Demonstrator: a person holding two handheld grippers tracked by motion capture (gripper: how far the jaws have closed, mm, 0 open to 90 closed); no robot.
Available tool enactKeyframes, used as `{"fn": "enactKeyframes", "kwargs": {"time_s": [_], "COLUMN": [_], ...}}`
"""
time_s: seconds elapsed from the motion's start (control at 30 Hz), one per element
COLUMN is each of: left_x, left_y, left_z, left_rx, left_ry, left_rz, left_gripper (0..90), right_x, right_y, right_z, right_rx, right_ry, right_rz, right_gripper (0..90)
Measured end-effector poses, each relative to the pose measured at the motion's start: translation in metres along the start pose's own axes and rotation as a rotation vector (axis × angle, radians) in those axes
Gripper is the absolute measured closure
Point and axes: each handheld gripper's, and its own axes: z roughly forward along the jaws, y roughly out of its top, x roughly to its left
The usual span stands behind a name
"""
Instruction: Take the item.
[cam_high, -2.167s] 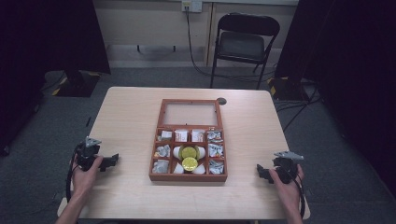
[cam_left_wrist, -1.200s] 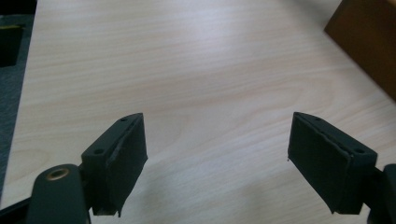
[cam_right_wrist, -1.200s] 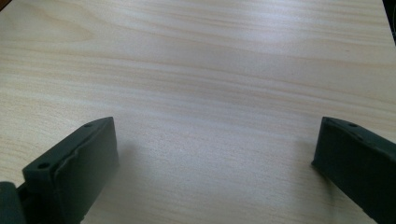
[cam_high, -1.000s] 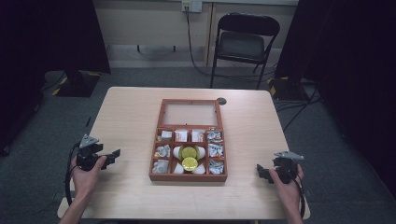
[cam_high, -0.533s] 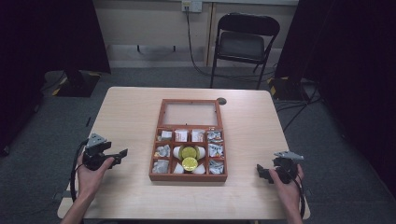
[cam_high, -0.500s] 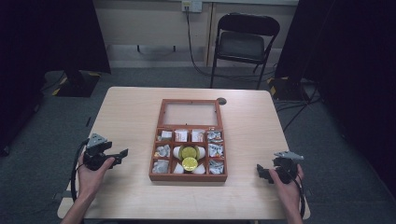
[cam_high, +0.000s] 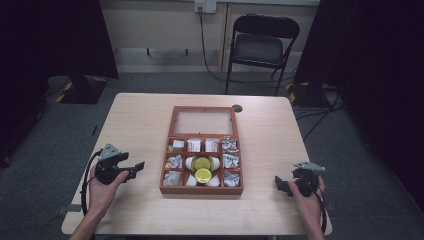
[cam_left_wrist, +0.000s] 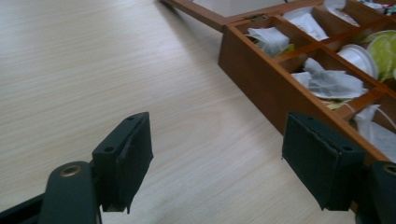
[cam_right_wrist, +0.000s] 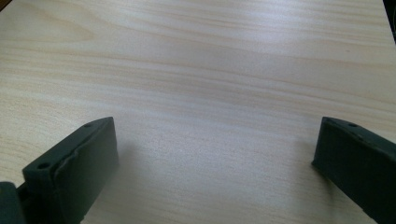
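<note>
Left tongs (cam_high: 137, 166) neared one wooden box (cam_high: 202, 189), jaws just closing, empty.

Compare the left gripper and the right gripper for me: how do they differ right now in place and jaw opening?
The left gripper sits close to the wooden box, aimed at its left wall; the right gripper sits farther from the box, near the table's right edge. The left gripper's jaws, which have just been closing, stand narrower than the right gripper's wide ones. Both are open, with nothing between the jaws.
</note>
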Motion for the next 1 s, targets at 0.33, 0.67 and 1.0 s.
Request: {"fn": "enactKeyframes", "kwargs": {"time_s": [0.33, 0.67, 1.0], "left_x": [-0.018, -0.032, -0.045], "left_y": [0.012, 0.03, 0.035], "left_z": [0.005, 0.015, 0.024], "left_rx": [-0.005, -0.024, -0.012], "left_ry": [-0.049, -0.078, -0.116], "left_rz": [0.037, 0.059, 0.076], "left_gripper": [24.2, 25.5, 27.9], "right_x": [0.0, 0.0, 0.0], "right_y": [0.0, 0.0, 0.0], "right_z": [0.0, 0.0, 0.0], "right_rx": [0.0, 0.0, -0.001], "right_ry": [0.0, 0.0, 0.0], "right_rz": [0.0, 0.0, 0.0], "right_gripper": [0.0, 0.0, 0.0]}}
